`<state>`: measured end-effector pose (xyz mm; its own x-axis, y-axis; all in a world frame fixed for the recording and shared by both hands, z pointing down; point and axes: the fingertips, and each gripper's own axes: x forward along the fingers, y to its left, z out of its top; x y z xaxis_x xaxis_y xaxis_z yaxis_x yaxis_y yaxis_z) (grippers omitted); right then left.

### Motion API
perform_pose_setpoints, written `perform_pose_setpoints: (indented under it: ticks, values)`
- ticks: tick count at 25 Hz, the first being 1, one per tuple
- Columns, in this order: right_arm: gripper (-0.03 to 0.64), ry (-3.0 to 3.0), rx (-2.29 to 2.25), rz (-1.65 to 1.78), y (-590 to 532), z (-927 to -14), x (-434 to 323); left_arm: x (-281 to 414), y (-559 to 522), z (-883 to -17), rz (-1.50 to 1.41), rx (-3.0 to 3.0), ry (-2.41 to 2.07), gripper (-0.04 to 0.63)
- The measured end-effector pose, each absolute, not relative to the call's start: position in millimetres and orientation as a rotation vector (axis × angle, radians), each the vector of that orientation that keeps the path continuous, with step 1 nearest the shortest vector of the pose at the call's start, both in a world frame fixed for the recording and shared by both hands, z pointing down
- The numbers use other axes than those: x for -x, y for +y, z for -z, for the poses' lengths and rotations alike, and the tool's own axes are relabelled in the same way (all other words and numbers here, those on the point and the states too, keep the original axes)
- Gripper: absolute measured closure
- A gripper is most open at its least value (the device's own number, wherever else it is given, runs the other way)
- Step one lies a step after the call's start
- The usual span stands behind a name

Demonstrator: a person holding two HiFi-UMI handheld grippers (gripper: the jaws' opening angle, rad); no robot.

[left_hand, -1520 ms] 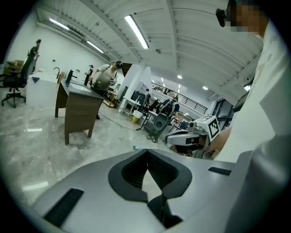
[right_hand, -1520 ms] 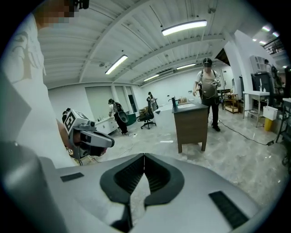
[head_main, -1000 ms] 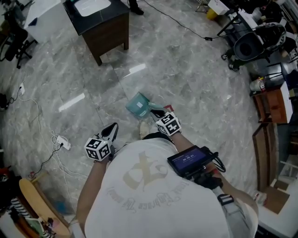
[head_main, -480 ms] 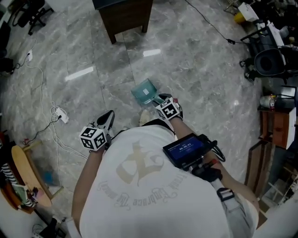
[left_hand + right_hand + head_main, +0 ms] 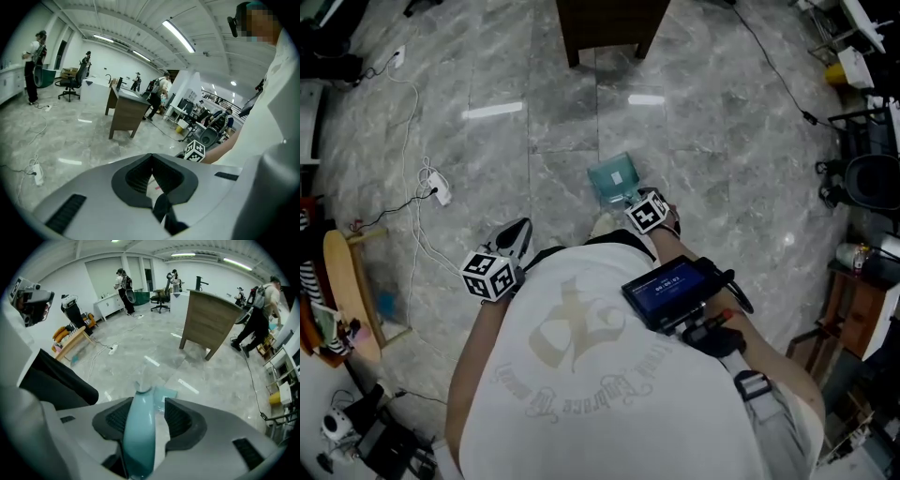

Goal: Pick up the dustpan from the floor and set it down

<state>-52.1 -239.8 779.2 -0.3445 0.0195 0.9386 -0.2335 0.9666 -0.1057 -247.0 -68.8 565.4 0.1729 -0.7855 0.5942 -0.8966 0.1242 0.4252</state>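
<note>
our right gripper has its jaws spread wide, having just been opening. the dustpan's teal handle stands between them, close against one pad, with floor showing between it and the other, so nothing is clamped on it. the handle's long axis runs straight away from the fingers to the pan. seen from the head, the dustpan lies flat on the grey floor, just ahead of this gripper. we judge that backing out along that line would leave it undisturbed. our left gripper has its jaws together on nothing, and it is well apart from the dustpan. the lit screen and the curved shirt print are too small or distorted to read. the marker cube shows patterns only.
</note>
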Motion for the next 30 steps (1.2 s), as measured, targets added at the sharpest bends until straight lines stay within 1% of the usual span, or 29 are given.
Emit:
perform_pose_setpoints:
  ticks: [4,5,7,8,11,20,30]
  values:
    - [0.405,-1.884,-0.143,-0.286,-235,-791,54,253,-61,-567,-0.179,-1.629,-1.652,0.584]
    - [0.419,-1.881,-0.152,-0.29,-235,-792,54,253,-59,-567,-0.178,-1.622,-1.653,0.585]
    - [0.478,-1.88,-0.17,-0.291,-236,-793,53,252,-58,-567,-0.183,-1.619,-1.646,0.584]
    - [0.494,-1.884,-0.181,-0.289,-237,-793,53,250,-59,-568,-0.19,-1.624,-1.64,0.584]
    - [0.506,-1.895,-0.218,-0.286,-240,-791,50,247,-67,-567,-0.215,-1.655,-1.616,0.584]
    - [0.512,-1.919,-0.306,-0.317,-255,-778,32,243,-109,-565,-0.241,-1.786,-1.536,0.584]
    - [0.512,-1.903,-0.414,-0.357,-240,-748,17,248,-132,-564,-0.245,-1.935,-1.407,0.584]
